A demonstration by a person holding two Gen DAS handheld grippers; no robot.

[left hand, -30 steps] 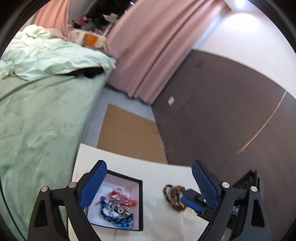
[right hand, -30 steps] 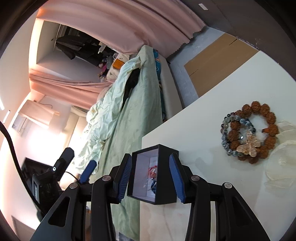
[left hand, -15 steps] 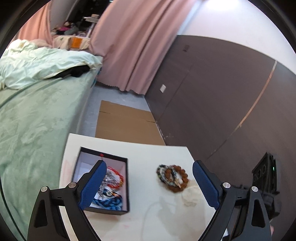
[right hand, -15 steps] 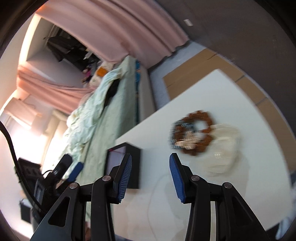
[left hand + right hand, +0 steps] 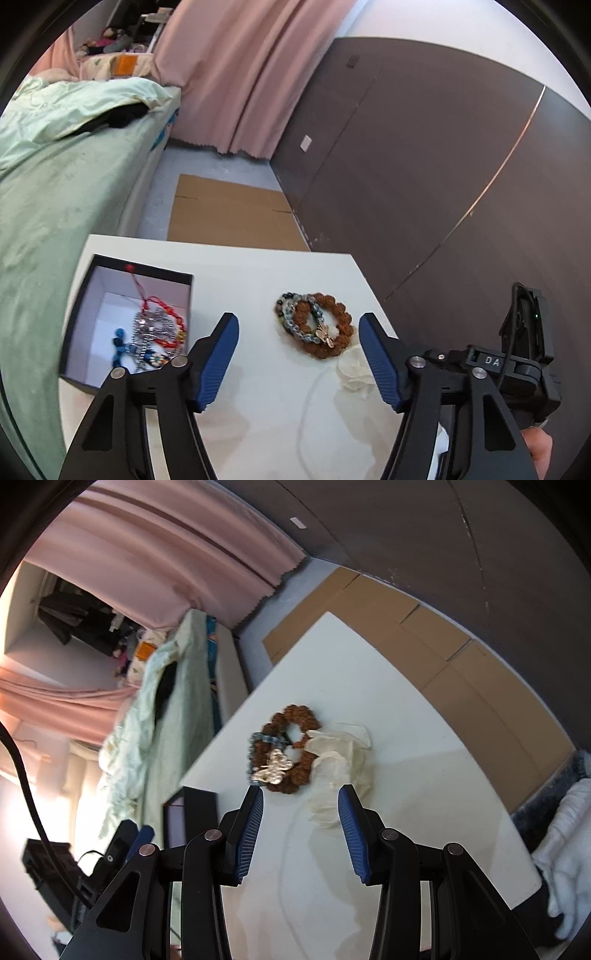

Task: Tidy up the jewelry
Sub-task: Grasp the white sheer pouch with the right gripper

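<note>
Left view only: box [image 5: 127,321] w/ jewelry; right view: white cloth [image 5: 569,849].

Bare table [image 5: 258,398] lies open at six o'clock of the bracelets [image 5: 314,326]; the box [image 5: 79,314] walls nine o'clock (the pouch [image 5: 338,760] crowds four o'clock).
</note>
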